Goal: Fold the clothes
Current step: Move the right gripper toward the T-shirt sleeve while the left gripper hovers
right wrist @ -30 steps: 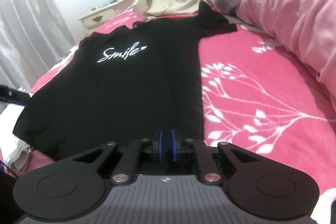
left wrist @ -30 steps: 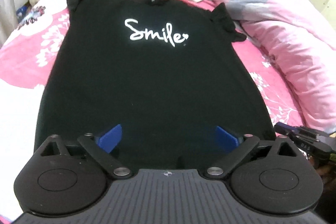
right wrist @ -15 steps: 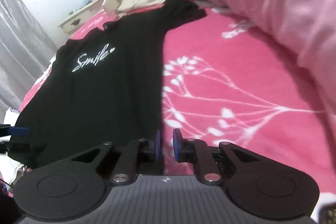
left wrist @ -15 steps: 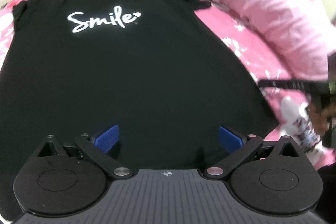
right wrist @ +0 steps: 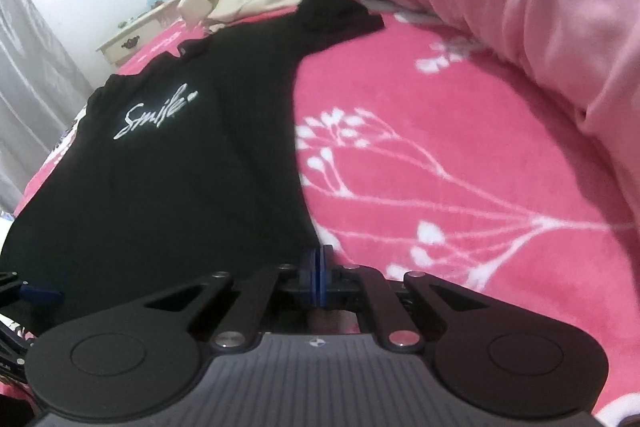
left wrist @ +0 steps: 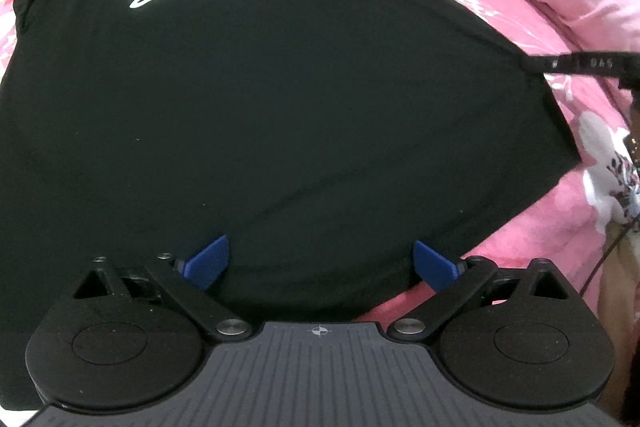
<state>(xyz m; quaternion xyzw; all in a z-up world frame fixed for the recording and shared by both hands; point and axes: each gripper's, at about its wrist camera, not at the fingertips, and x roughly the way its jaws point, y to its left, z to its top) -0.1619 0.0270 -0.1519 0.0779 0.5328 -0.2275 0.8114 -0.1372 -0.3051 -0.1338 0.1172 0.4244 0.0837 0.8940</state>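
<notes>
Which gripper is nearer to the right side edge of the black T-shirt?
Right. The right gripper is shut at that edge of the black T-shirt; the left gripper hangs open over the bottom hem.

Dim, even indoor light, soft shadows, strong fisheye bending at edges, slight blur throughout, black fabric detail lost, no glare

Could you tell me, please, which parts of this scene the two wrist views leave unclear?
- Black "Smile" T-shirt: its lower left part is cut off by the frame edge and the left gripper body in the left wrist view.
- Right gripper: blue pads shut at the shirt's side edge; whether fabric is pinched is hidden behind them.
- White bedside drawers: items on top too small, right wrist view.
</notes>
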